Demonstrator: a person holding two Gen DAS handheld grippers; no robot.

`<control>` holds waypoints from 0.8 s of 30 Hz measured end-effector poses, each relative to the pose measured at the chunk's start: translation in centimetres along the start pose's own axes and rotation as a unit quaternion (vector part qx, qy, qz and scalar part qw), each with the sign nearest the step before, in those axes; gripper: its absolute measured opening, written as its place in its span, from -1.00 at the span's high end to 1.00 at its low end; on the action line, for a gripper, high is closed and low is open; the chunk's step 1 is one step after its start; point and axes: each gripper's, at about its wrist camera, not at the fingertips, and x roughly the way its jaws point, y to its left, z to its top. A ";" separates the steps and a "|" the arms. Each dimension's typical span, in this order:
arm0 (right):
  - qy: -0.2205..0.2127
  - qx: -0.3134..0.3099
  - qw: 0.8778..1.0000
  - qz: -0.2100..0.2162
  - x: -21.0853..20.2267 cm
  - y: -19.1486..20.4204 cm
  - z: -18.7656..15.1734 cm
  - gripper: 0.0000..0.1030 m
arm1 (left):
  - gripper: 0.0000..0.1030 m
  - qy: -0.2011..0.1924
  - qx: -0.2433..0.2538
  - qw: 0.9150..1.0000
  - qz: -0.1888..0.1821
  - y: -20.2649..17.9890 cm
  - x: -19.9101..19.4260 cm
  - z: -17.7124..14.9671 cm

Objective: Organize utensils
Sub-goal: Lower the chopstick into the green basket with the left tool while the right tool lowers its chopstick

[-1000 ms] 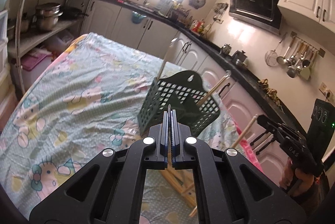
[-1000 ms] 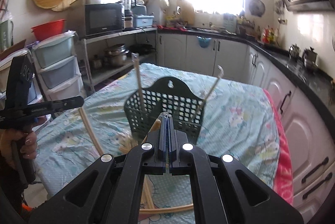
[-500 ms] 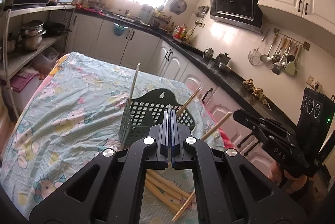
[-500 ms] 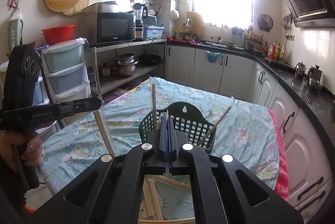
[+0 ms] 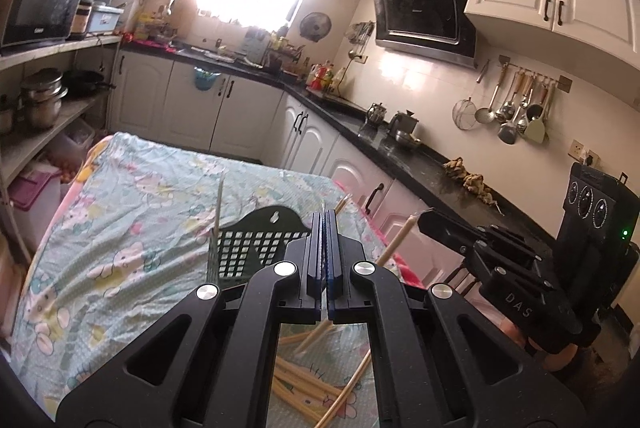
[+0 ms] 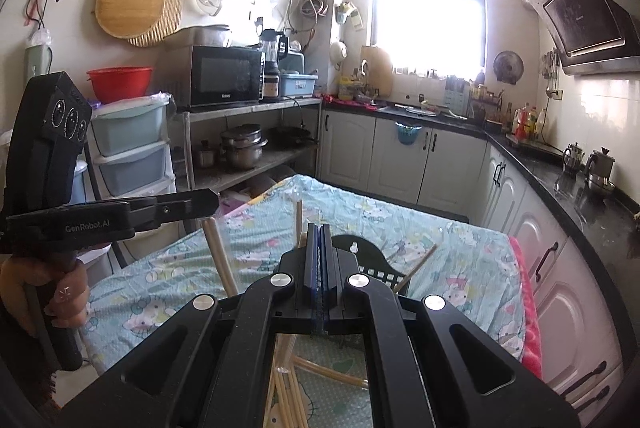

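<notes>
Both grippers rose above the basket (image 5: 256, 248); left gripper (image 5: 325, 216) and right gripper (image 6: 319, 228) each pinch a chopstick; I drop them in next.

both the left gripper (image 5: 324, 218) and right gripper (image 6: 318, 230) have fingers pressed together, tilted slightly downward.

A basket (image 5: 256, 248) stands on the cloth-covered surface (image 5: 132, 228), with chopsticks (image 5: 219, 205) upright in it. Loose chopsticks (image 5: 308, 388) lie on the surface in front of it. A counter (image 5: 404, 155) runs to the right, shelves (image 6: 248, 167) to the left.
</notes>
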 end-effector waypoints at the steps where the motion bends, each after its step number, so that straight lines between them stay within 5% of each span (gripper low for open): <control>1: -0.002 0.000 1.000 -0.002 -0.1 0.0 0.1 0.97 | 1.00 -0.002 0.002 1.000 -0.001 -0.2 0.0 0.2; 24: -0.068 0.001 0.997 -0.033 -1.5 -1.5 5.6 0.97 | 1.00 -0.050 0.044 0.998 -0.011 -2.4 0.5 7.0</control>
